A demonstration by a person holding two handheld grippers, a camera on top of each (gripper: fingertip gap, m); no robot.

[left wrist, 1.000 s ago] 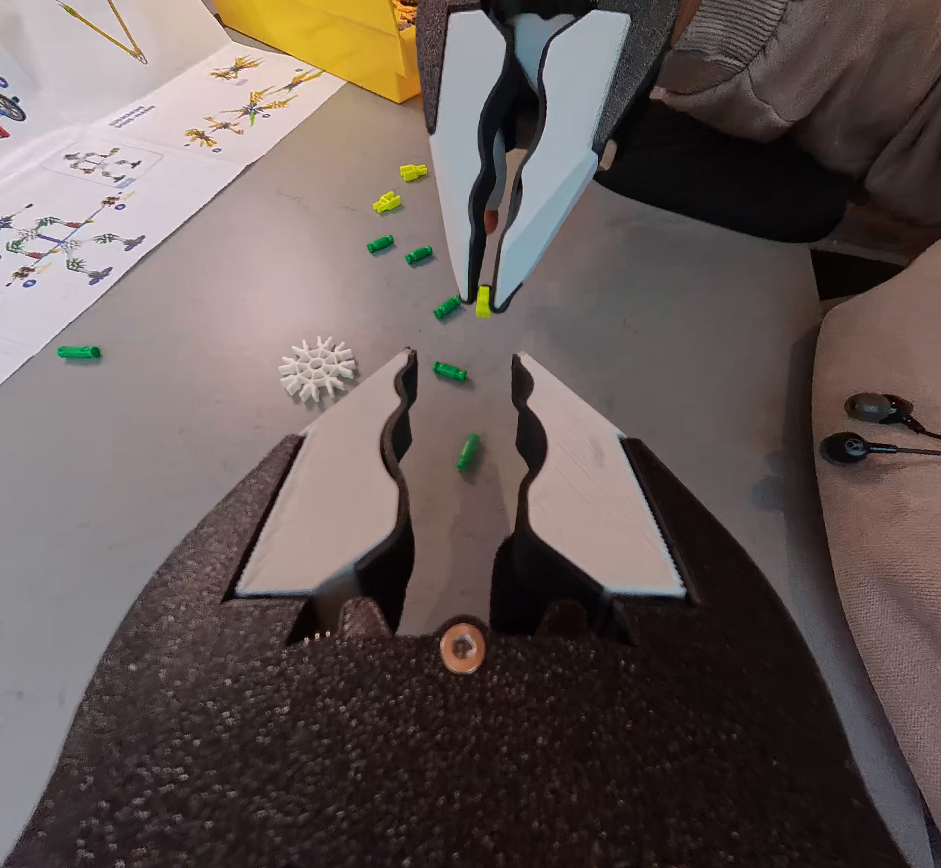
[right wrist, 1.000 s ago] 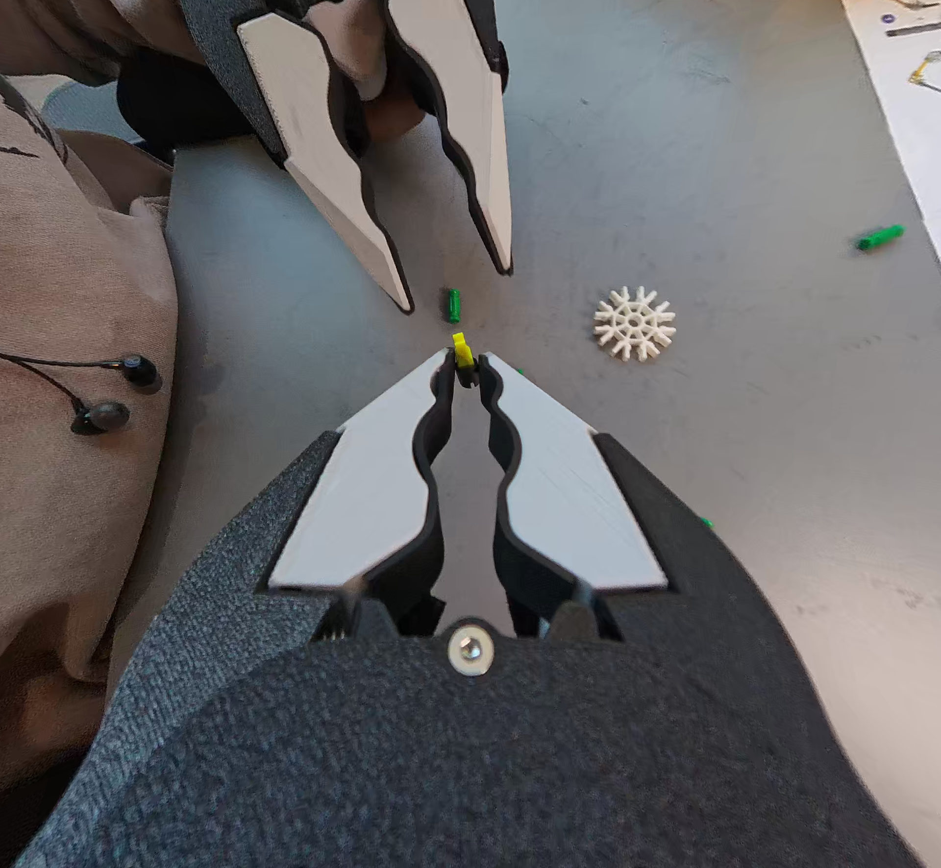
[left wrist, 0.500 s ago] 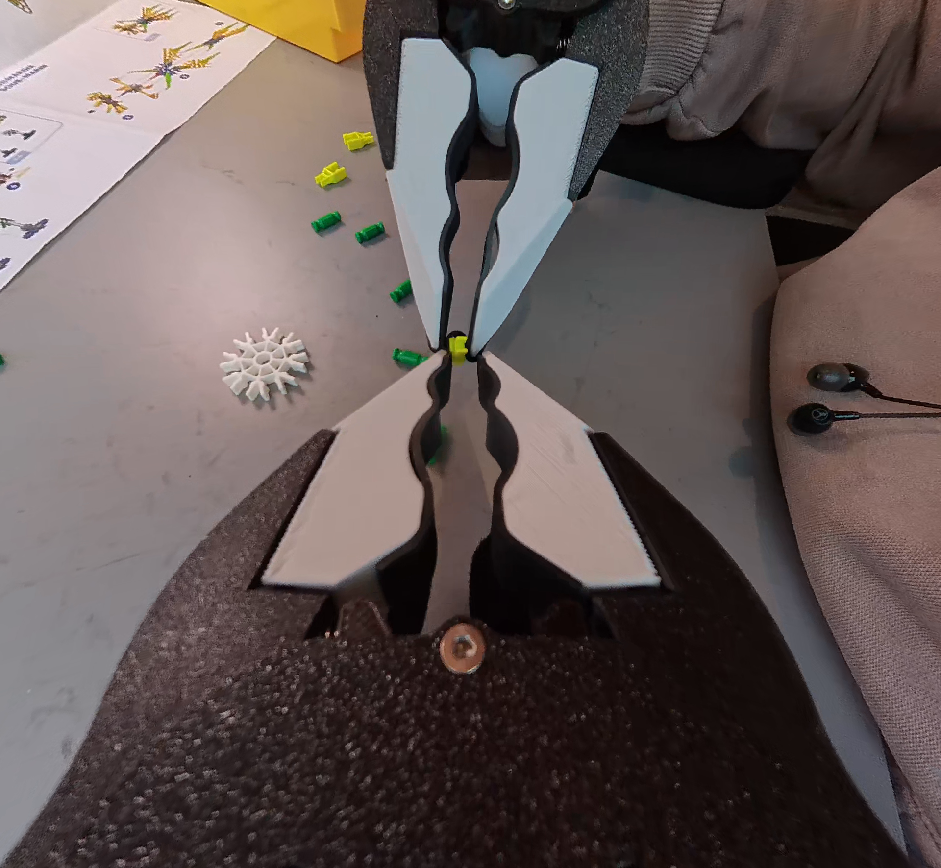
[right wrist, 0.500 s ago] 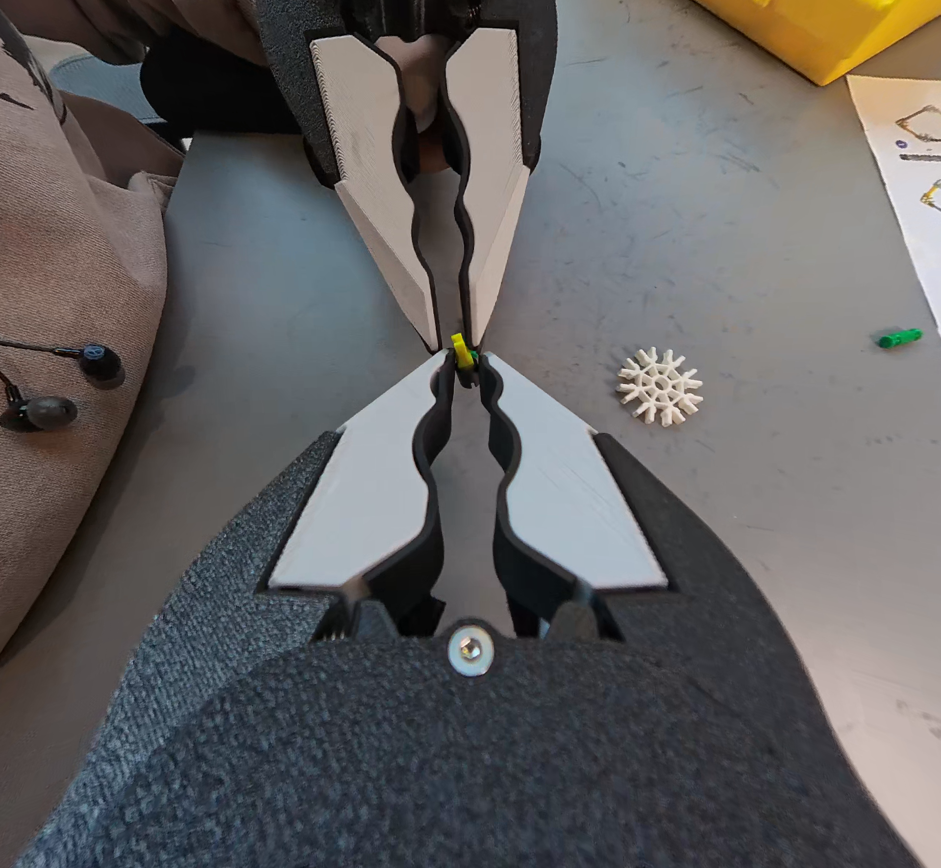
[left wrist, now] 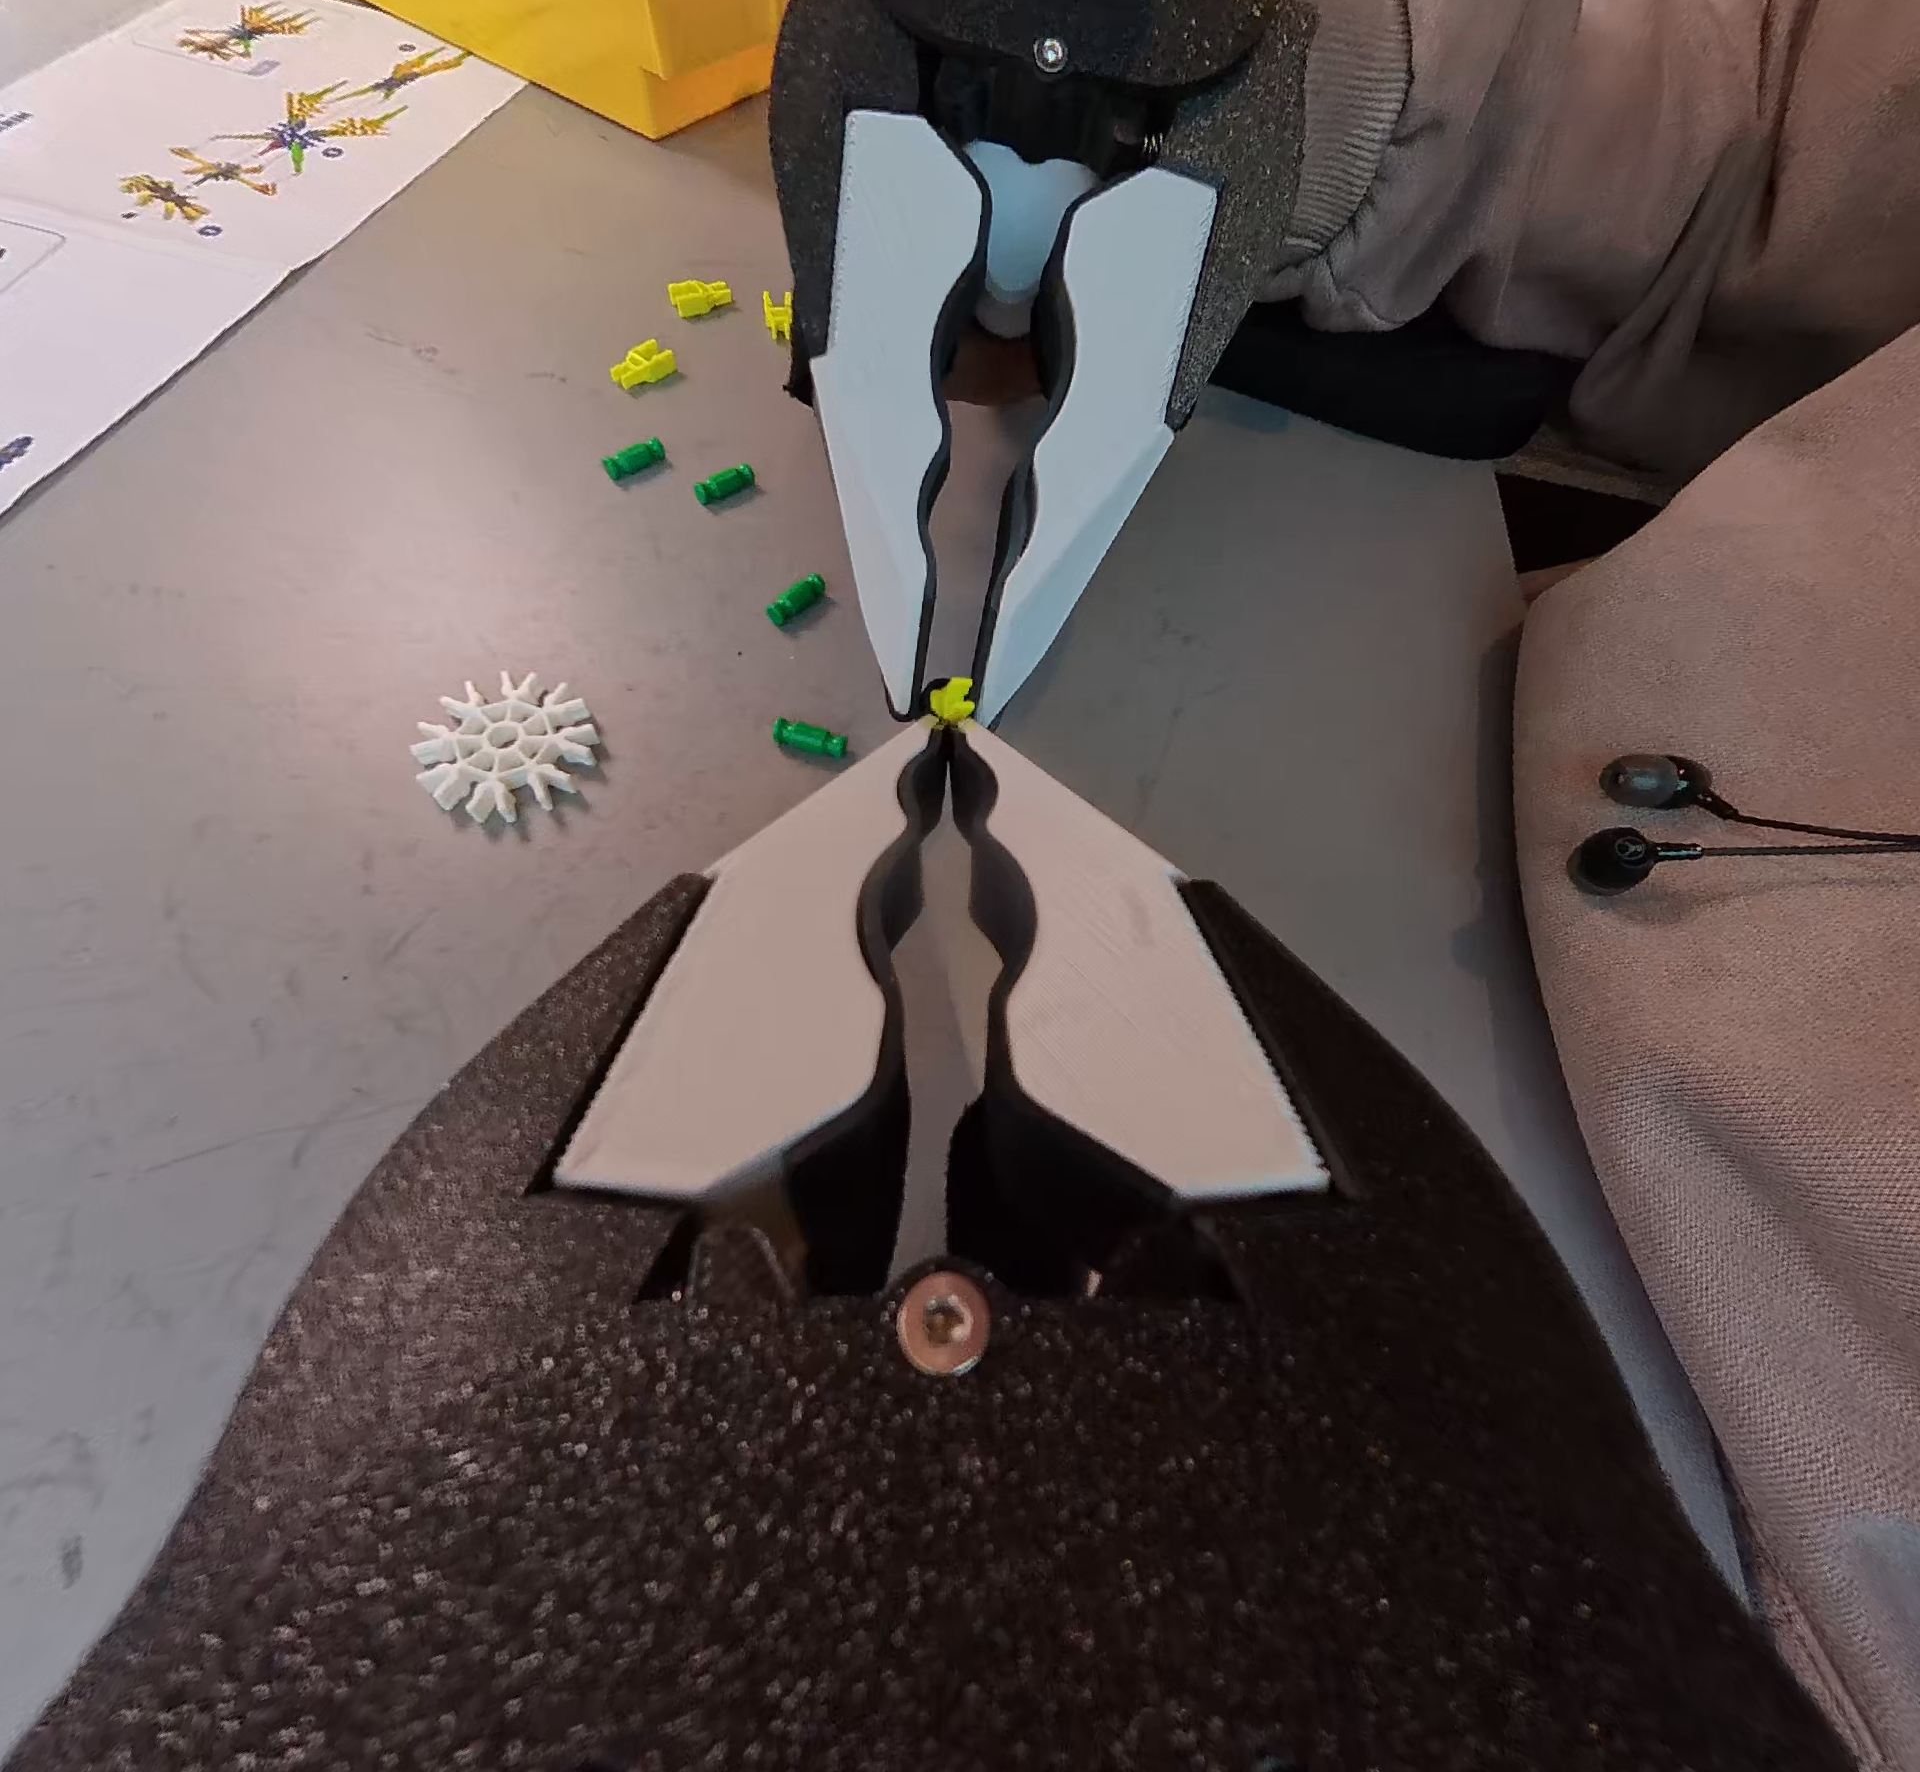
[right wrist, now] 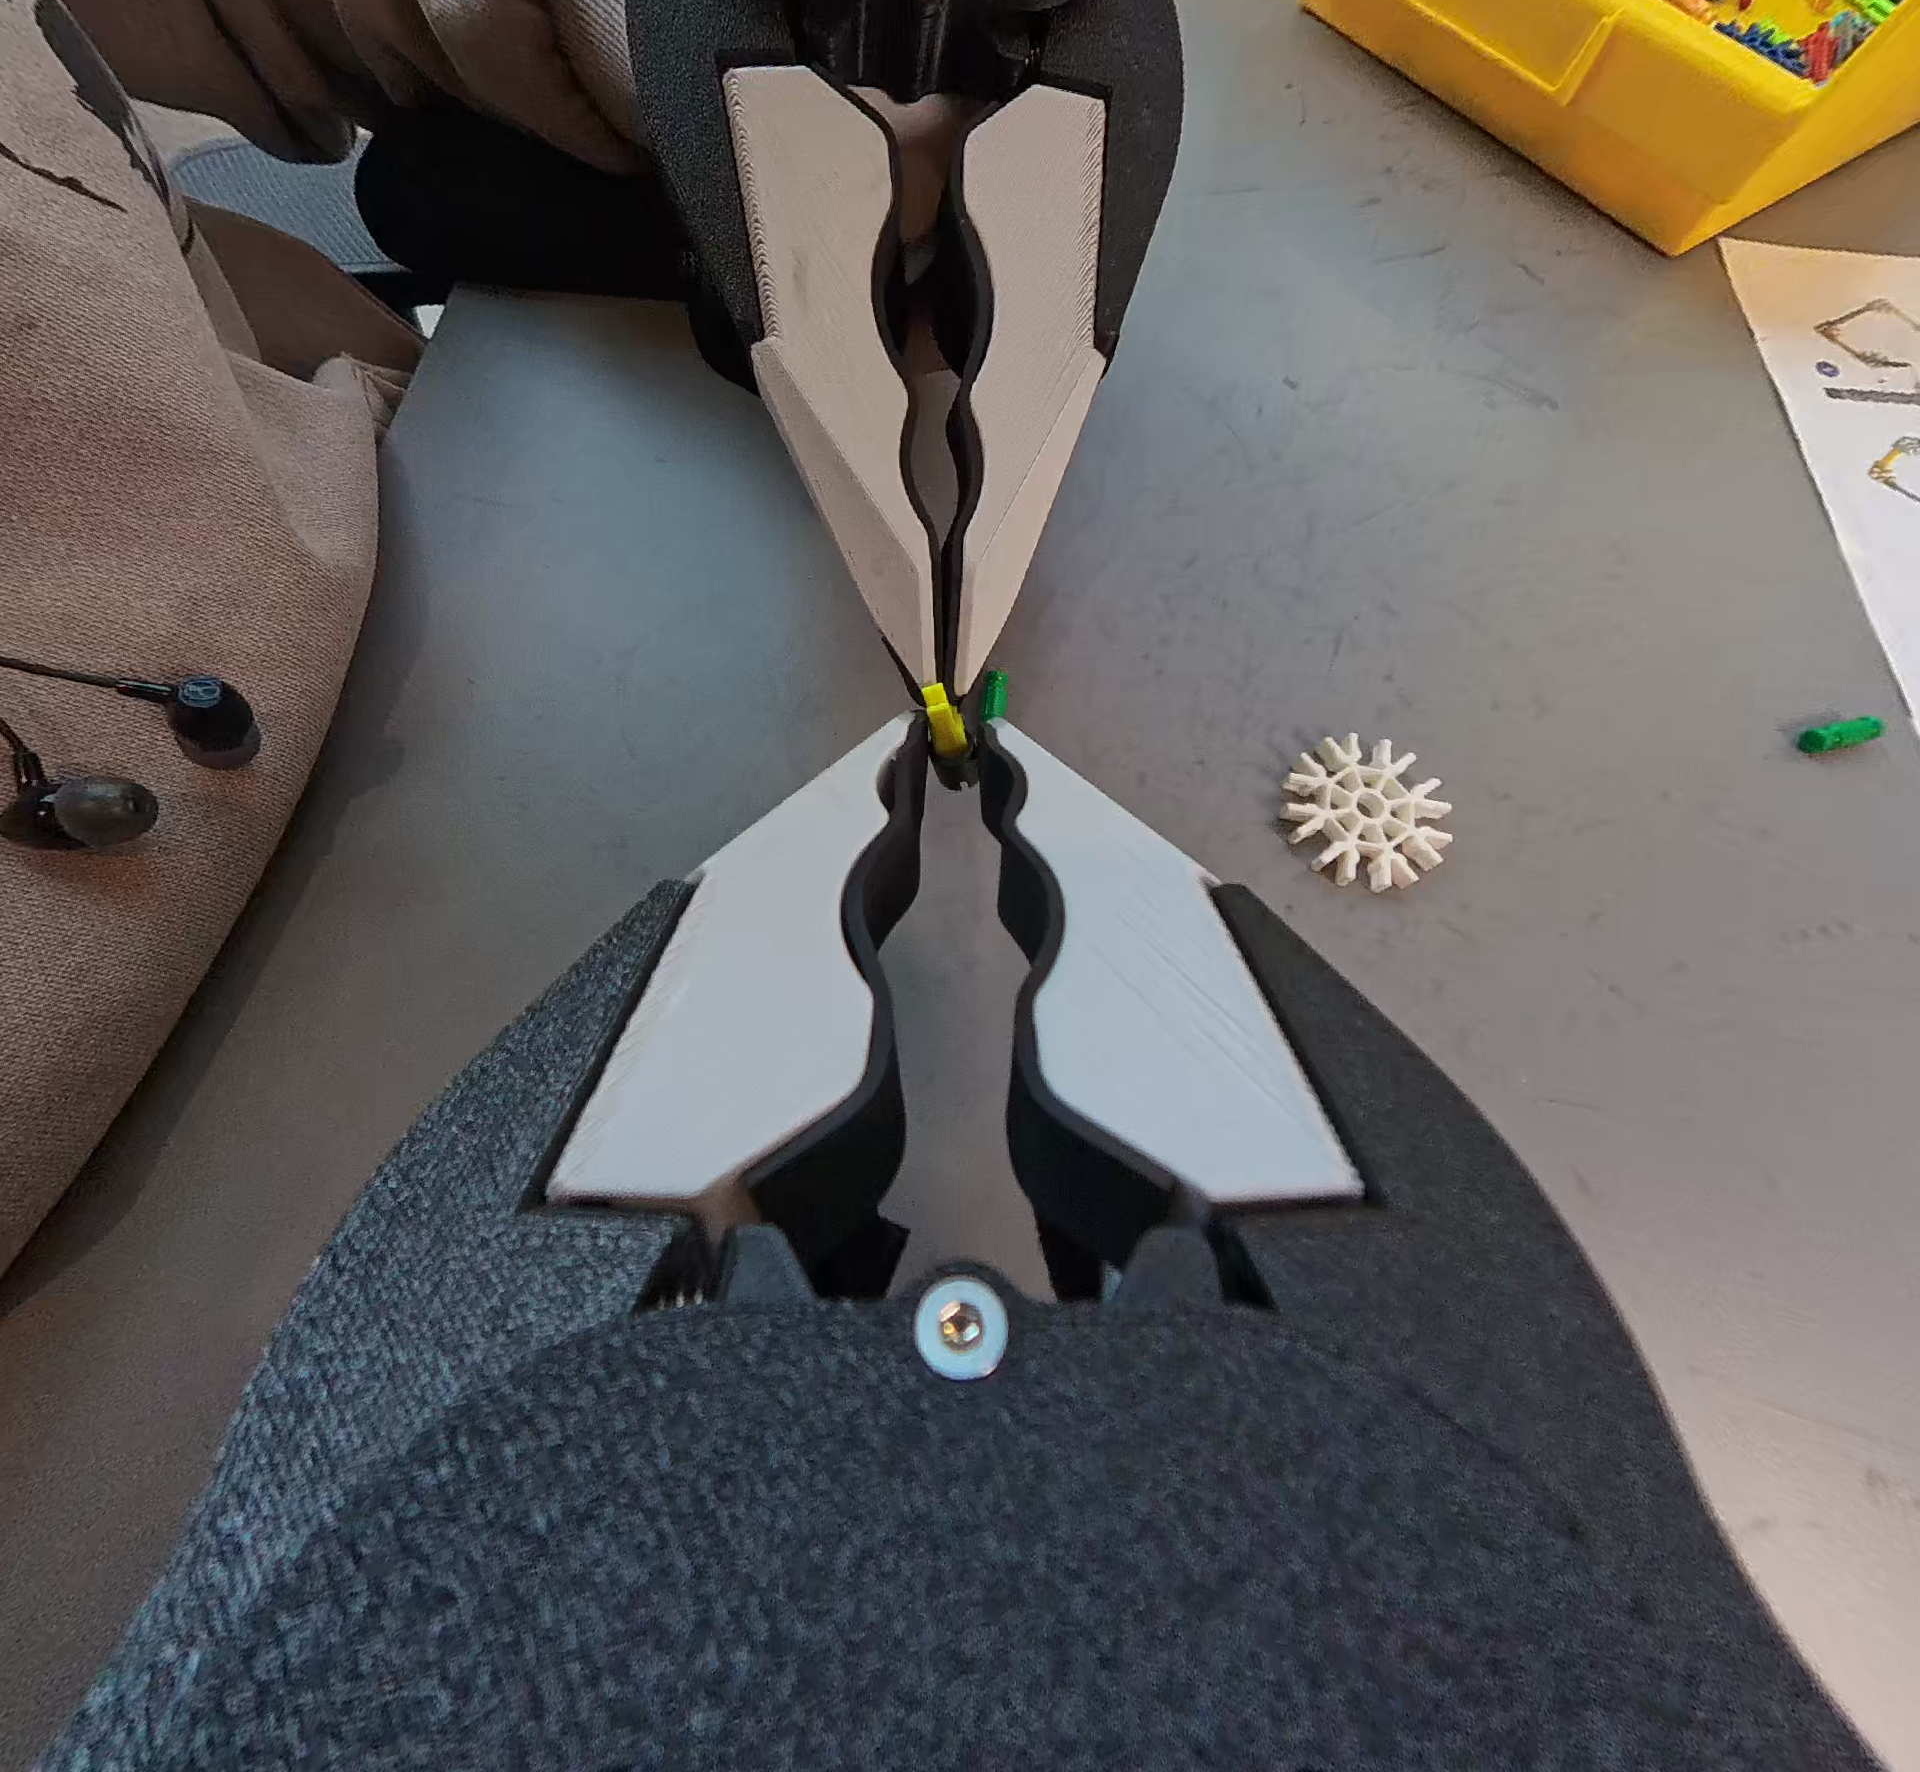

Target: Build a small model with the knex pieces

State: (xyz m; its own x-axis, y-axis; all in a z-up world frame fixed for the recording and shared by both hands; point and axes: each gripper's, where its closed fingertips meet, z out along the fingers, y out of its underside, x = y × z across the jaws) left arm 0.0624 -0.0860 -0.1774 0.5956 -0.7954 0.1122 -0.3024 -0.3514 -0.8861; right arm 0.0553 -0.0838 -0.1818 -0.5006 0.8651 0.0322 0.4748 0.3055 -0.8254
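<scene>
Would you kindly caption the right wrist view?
Both hand-held grippers pinch one yellow piece tip to tip over the table.

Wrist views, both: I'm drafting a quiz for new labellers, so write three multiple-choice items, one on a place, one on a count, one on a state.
1. Where does the white snowflake-shaped connector lie?
A. in the yellow bin
B. on the printed sheet
C. on the grey table

2. How many black earbuds show?
A. two
B. one
C. four

3. The right gripper has its fingers:
A. wide open
B. shut on the yellow piece
C. shut on a green piece

Answers: C, it lies flat on bare table; A, a pair rests on the beige fabric; B, the piece sticks out between its closed fingertips.
</scene>
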